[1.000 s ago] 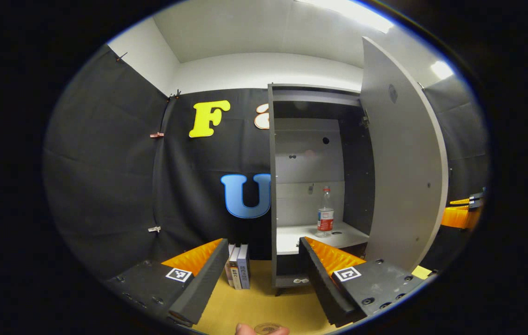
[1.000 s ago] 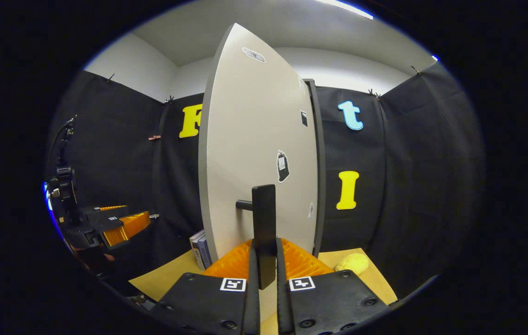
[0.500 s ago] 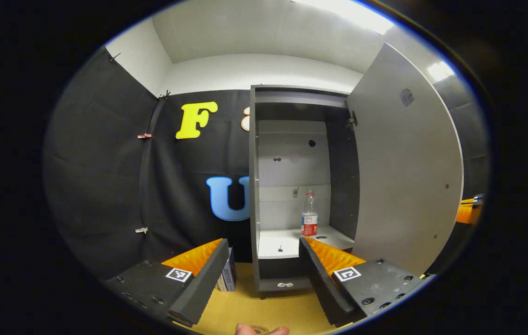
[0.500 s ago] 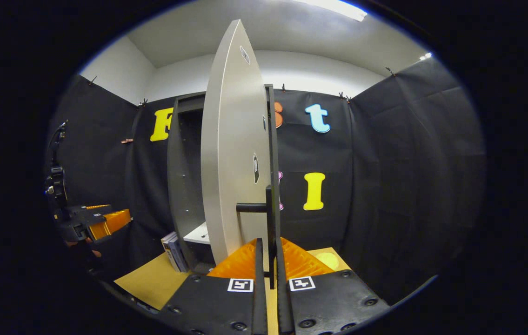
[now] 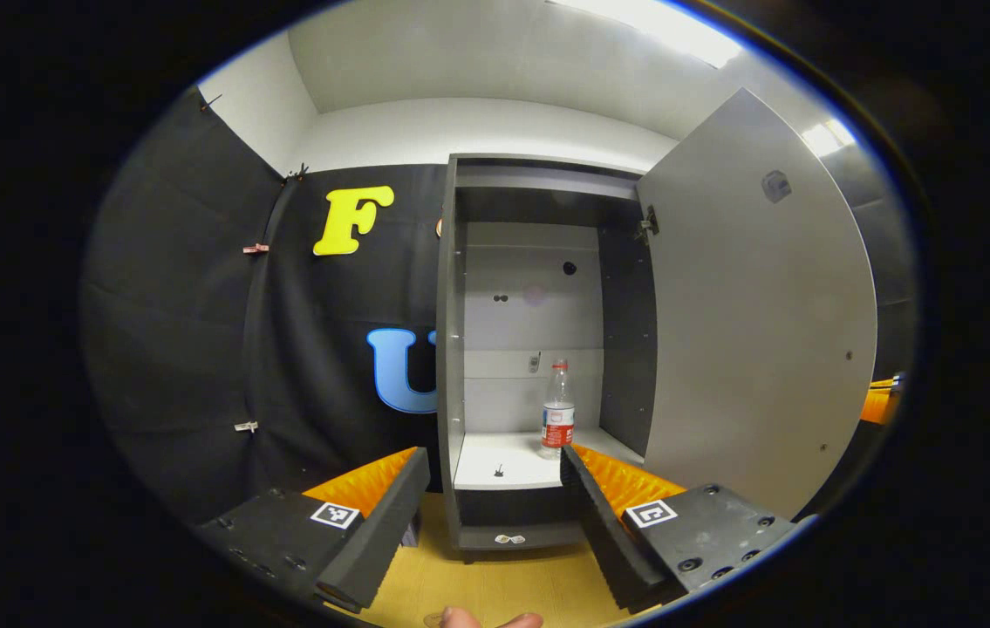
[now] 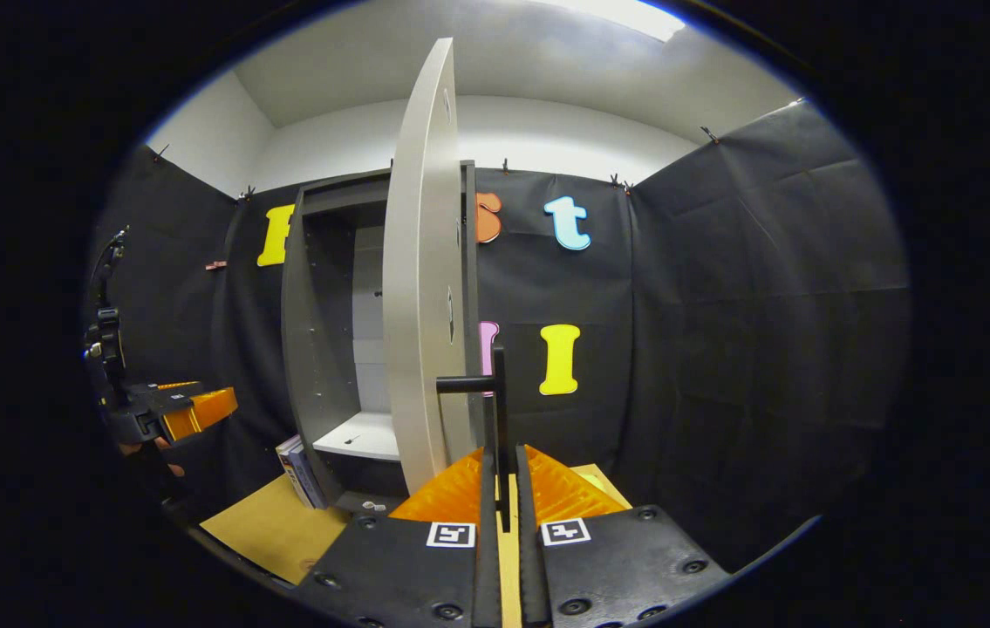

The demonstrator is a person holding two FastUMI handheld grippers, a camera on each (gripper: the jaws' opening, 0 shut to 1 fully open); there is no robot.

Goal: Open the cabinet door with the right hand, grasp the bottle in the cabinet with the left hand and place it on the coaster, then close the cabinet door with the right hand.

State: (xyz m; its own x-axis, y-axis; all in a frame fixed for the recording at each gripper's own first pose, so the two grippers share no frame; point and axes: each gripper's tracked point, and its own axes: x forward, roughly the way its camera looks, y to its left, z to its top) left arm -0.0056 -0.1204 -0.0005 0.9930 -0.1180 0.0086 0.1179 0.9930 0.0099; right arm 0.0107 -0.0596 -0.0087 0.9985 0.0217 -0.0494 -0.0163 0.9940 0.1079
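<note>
Setting: a booth walled in black cloth, with a tan table (image 5: 495,584) on which a tall grey cabinet (image 5: 451,349) stands.
Left of the cabinet: the left gripper (image 5: 495,475) is held in front of the cabinet, fingers spread wide, gripping nothing.
Inside the cabinet: a clear plastic bottle (image 5: 556,422) with a red label stands upright on the white shelf (image 5: 495,458), toward the shelf's right side.
Right of the cabinet: the cabinet door (image 6: 420,288) stands swung wide; the right gripper (image 6: 501,488) is clamped on the dark door handle (image 6: 495,401).
Step in hand: door opening, apparently nearly done.
Next move: likely the left gripper reaching into the cabinet, fingers either side of the bottle.
</note>
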